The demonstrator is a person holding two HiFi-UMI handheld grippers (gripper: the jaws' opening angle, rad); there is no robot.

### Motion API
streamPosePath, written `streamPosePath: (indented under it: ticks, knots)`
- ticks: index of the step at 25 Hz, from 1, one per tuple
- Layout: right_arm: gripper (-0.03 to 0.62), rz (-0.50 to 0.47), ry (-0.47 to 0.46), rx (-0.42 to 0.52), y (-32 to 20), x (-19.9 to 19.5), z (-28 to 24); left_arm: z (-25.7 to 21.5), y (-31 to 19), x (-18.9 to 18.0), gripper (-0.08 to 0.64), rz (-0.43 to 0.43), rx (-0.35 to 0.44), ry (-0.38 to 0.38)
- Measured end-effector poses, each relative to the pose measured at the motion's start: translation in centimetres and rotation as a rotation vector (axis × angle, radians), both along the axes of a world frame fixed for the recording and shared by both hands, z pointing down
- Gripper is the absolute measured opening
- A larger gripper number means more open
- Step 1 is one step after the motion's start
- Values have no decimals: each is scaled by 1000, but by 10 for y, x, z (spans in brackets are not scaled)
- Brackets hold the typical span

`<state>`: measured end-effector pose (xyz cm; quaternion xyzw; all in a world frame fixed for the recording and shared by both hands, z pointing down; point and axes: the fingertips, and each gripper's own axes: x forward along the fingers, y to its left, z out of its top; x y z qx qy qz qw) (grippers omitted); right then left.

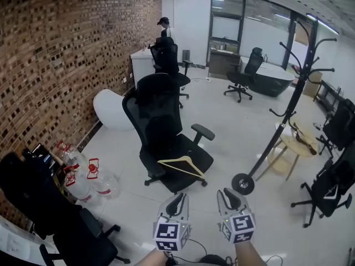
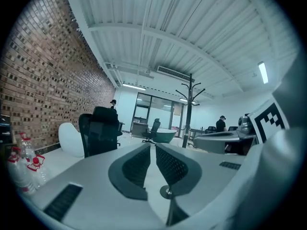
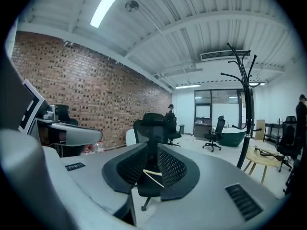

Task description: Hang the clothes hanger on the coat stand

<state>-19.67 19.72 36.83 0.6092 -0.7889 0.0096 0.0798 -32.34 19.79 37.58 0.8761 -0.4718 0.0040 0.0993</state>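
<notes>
Left jaws: my left gripper (image 1: 176,199) sits low in the head view, jaws only a thin slit apart, nothing between them.
Right jaws: my right gripper (image 1: 231,197) is just beside the left one, jaws released a little (slightly wider than the left), empty. The hanger shows through the gap, well off.
Hanger: the wooden clothes hanger (image 1: 183,167) lies flat on the seat of the black office chair (image 1: 161,121).
Coat stand: the black coat stand (image 1: 289,101) is upright on the floor right of the chair, with its round base near the seat.
Contact: both grippers are short of the chair and touch nothing.
Around: brick wall (image 1: 61,54) on the left, water bottles (image 1: 83,176) on the floor beside it.
</notes>
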Motion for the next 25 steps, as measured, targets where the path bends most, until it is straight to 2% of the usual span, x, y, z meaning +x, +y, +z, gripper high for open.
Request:
streamPosePath:
  ticks: [4,7,15,20,25]
  knots:
    - [67,-18,7,-18,-43,15,6,-1,-43,19,35,-1,-5,24]
    - [67,-40,19,-36,-81,36,14,2,-78,44,39,-11,-23,2]
    - [67,-141,66,-73,-202,129,50,32,-182,141,76,-101,-59,-69]
    - [67,-178,91,-143,-263,135,105,76,-242,150,90,-120,-111,-84]
    - [86,-174,139,-221,-368,121,131,98,-352,141,91,-94,-157,-92]
